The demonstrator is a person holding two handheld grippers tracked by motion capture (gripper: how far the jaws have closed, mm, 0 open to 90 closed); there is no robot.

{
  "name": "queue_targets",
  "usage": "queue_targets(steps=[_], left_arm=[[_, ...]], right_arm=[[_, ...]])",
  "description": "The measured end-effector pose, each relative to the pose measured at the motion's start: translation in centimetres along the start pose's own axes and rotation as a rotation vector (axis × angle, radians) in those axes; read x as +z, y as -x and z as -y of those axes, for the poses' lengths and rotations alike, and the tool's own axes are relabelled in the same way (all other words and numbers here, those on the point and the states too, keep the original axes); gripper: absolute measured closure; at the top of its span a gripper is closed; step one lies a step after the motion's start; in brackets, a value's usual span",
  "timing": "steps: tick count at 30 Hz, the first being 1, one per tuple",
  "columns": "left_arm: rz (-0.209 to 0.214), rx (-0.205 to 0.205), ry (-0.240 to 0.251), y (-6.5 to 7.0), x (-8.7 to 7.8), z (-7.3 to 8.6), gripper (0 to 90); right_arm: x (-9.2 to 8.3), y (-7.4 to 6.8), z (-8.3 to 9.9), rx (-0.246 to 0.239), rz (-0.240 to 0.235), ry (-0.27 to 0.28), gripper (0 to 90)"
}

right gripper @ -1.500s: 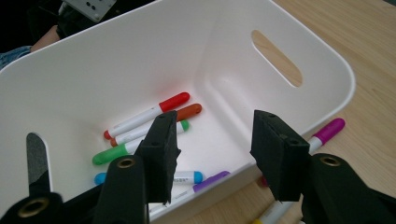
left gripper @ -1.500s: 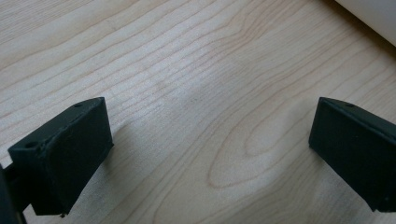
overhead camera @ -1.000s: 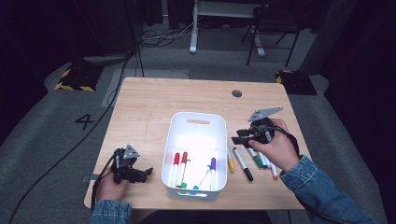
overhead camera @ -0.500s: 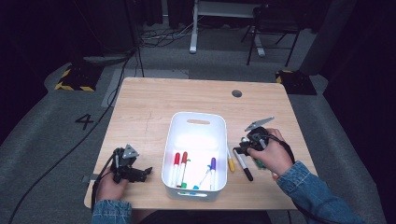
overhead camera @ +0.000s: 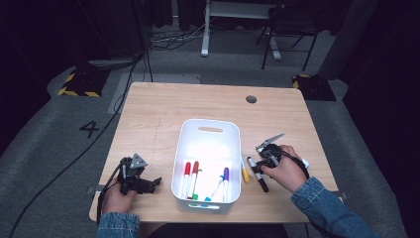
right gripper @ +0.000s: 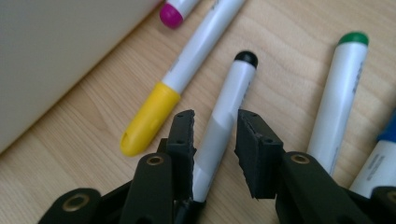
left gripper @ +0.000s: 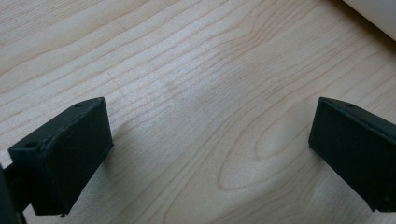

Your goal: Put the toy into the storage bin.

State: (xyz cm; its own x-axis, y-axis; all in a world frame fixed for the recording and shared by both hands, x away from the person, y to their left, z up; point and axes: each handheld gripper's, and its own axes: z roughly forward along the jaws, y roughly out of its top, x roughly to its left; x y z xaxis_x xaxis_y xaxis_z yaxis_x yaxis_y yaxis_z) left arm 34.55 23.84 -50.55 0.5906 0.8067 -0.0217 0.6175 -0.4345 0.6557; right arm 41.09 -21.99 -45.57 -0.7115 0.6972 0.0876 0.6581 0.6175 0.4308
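The right gripper (right gripper: 215, 123) is low over the tabletop (overhead camera: 163, 119), just right of the white bin (overhead camera: 210, 130); its jaws have just been closing around the black-capped marker (right gripper: 229, 112), one pad touching, the other a little apart; the left gripper (left gripper: 210, 154) rests released on bare wood.

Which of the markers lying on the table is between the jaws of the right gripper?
The black-tipped marker; the right gripper straddles it, while the yellow-capped marker and green-tipped marker lie beside.
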Motion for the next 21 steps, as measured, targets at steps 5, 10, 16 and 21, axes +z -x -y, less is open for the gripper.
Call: queue_targets(steps=[5, 10, 16, 21], left_arm=[[0.0, 0.0, 0.0, 0.0, 0.0, 0.0, 0.0], [-0.001, 0.001, 0.0, 0.0, 0.0, 0.0, 0.0], [-0.001, -0.001, 0.0, 0.0, 0.0, 0.0, 0.0], [-0.001, -0.001, 0.0, 0.0, 0.0, 0.0, 0.0]], right_arm=[[0.6, -0.1, 0.6, 0.01, 0.02, -0.027, 70.8], [0.8, -0.2, 1.0, 0.028, 0.048, -0.029, 76.5], [0.8, -0.1, 1.2, 0.066, 0.056, -0.001, 77.0], [0.1, 0.2, 1.1, 0.067, 0.048, 0.022, 77.1]])
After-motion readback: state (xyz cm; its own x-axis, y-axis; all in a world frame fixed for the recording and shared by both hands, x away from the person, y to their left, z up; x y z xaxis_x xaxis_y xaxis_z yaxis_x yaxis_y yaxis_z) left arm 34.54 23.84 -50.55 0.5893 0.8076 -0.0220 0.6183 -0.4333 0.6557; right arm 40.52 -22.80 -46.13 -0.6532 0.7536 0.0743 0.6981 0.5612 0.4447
